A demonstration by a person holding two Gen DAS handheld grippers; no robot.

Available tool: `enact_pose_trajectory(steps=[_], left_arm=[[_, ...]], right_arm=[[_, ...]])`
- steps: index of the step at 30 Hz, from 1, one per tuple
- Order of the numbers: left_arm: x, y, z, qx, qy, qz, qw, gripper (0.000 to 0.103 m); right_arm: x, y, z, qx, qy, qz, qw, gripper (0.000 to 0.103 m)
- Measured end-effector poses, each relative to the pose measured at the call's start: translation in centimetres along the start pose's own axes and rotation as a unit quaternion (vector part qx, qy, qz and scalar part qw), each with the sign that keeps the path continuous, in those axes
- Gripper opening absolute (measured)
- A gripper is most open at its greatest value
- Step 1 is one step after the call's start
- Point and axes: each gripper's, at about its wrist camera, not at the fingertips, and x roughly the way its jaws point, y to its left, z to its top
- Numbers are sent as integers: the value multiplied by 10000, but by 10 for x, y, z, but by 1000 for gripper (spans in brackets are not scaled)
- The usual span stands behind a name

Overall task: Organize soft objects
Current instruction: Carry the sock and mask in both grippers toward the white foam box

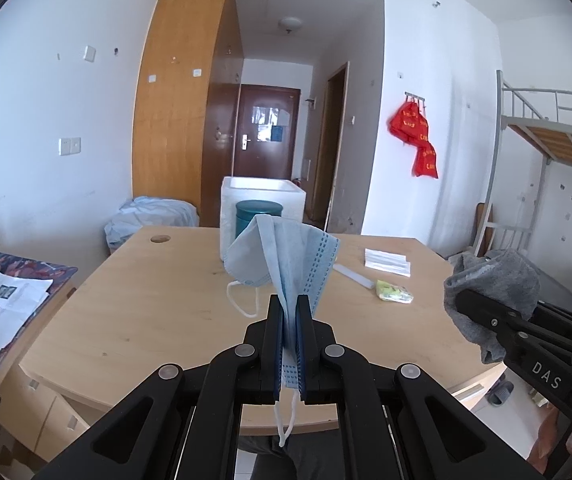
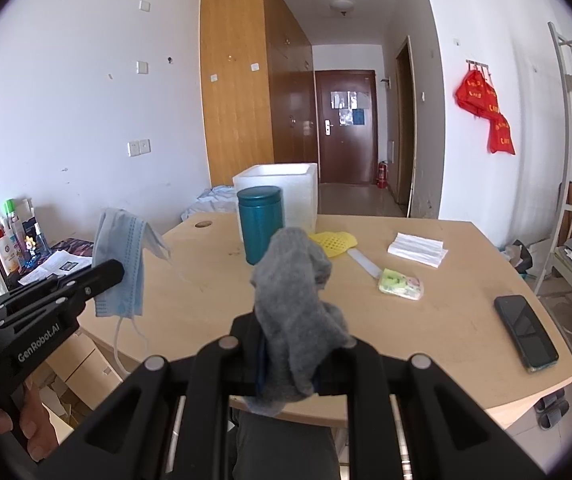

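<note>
Nearest to you, the left claw [image 1: 290,312] is pressed together on a blue face mask [image 1: 286,256], pinching it at a fold so the pleated body stands above the fingers and one ear loop hangs below them. The right claw [image 2: 290,344] is pinching a grey sock [image 2: 298,300], which drapes over the fingers and sags beneath them. Both soft items are held above the near edge of the surface [image 2: 426,320], not resting on it.

You are, by the look of it, in the carry step: both items are lifted and neither is yet put away. The likely destination is the white foam box [image 2: 298,188] at the far side, behind the teal canister [image 2: 261,224]. The next move calls for you to travel forward over the surface, clear the canister, and spread each claw only once it is above the box opening.

Further out lie a yellow fly swatter [image 2: 334,240], a green packet [image 2: 402,284], a stack of tissues [image 2: 418,248] and a phone [image 2: 526,332].

The sock covers the right fingertips, so the exact grip point is hidden. The inside of the box cannot be seen from either view.
</note>
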Motion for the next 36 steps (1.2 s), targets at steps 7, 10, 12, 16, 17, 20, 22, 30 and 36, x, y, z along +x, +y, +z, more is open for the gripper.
enact_pose_trajectory(steps=[7,10,12,16,17,20,22,30,36], left_arm=[[10,3,3,-56,29,59,10000,6],[18,6,6,-89,39,93,9999,6],[25,9,8,-112,76,111,9998,6],[40,13,14,-154,157,125,9997,6],[44,13,15,-159,185,135,9996,6],[57,14,20,-173,239,141,9995,6],[65,15,23,-174,272,155,9994,6],[96,21,48,-175,311,191,9992,6],[119,25,67,-162,332,203,9991,6]], right_arm=[[16,1,7,-20,53,20,10000,20],[24,1,13,-20,65,34,10000,20],[30,0,16,-26,77,37,10000,20],[42,-3,23,-11,137,49,9999,20],[45,-3,24,-4,155,47,9999,20],[56,-6,27,3,212,47,9998,20],[63,-8,31,30,260,54,9996,20],[95,-16,53,20,342,55,9994,20],[120,-18,71,-30,426,128,9990,20]])
